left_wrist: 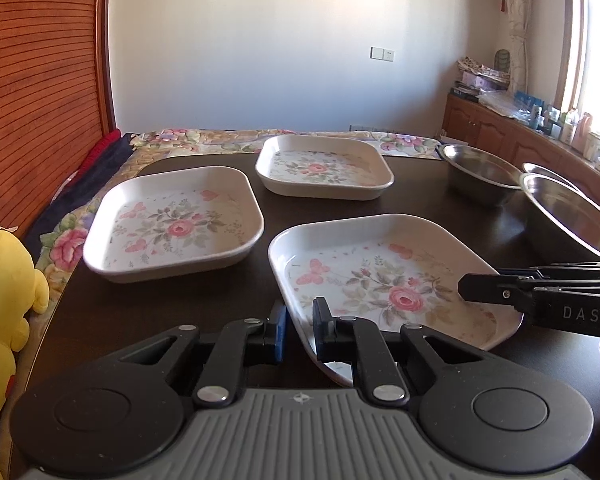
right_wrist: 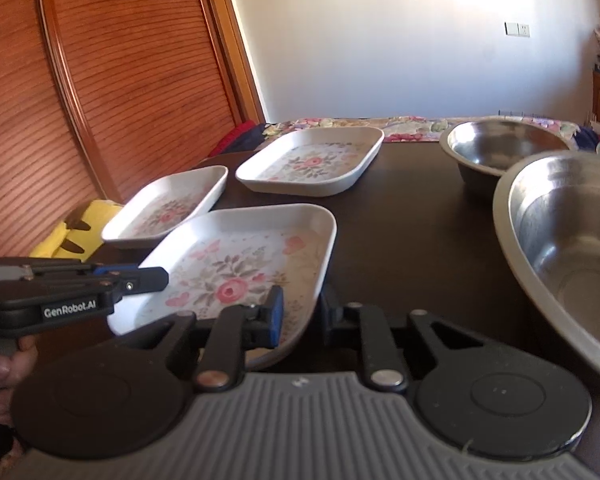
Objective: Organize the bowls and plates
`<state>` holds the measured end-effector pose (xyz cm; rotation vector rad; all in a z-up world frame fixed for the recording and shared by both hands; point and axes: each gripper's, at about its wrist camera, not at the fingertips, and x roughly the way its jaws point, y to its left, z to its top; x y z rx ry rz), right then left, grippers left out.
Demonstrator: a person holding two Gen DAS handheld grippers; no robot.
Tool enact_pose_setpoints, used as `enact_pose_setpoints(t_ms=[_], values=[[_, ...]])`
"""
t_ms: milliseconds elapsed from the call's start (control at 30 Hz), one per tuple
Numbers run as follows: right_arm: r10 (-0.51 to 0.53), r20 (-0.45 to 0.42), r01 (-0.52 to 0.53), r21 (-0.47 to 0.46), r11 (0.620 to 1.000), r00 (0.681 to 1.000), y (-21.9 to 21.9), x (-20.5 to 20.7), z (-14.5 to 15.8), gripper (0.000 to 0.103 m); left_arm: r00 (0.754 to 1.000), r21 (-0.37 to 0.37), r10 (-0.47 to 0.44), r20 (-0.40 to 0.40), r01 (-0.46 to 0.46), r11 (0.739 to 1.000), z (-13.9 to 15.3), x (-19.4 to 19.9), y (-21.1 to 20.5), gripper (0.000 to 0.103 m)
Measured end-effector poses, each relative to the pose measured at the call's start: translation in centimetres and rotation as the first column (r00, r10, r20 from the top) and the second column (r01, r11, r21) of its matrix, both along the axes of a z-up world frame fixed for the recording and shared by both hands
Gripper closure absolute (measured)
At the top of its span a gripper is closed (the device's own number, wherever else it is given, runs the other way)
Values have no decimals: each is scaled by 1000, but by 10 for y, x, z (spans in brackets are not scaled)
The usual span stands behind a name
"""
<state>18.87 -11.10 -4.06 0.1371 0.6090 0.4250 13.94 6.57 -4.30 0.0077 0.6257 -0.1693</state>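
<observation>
Three plates: square white dishes with a pink rose and butterfly print, all on the dark desk (left_wrist: 100,320).
Near plate (left_wrist: 380,276): closest to both cameras, its near edges caught by both grippers; it looks tilted, near corner toward the left wrist camera.
Left plate (left_wrist: 172,220): flat on the desk, beyond and to the left of the near plate, apart from it.
Far plate (left_wrist: 324,166): flat on the desk near the far edge, apart from the other two.
Left gripper (left_wrist: 300,330): clenched on the near plate's rim at its near left corner, one pad outside the wall and one inside.
Right gripper (right_wrist: 302,314): grasping the near plate's right rim, the blue pad inside the dish and the other finger outside, with the rim between them.
Steel bowls: one large bowl (right_wrist: 568,256) close on the right side of the desk, a second bowl (right_wrist: 504,148) farther back; a third rim (left_wrist: 548,172) shows behind them in the left wrist view.
Hand (right_wrist: 8,364): a person's fingers wrap the left gripper's handle.
Yellow plush toy (left_wrist: 4,280): beside the desk's left edge.
Bed (left_wrist: 220,140): floral cover beyond the desk.
</observation>
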Motion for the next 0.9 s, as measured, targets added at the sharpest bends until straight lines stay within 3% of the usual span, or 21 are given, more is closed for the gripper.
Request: enact_pose_setpoints(t_ms=[533, 900], values=[[-15, 63, 14, 20, 1000, 998, -15, -40, 6, 82, 998, 3, -27, 54, 27, 1000, 13, -52, -15, 88], [-40, 96, 38, 20, 999, 995, -21, -70, -1, 82, 998, 3, -52, 47, 52, 999, -2, -72, -22, 88]])
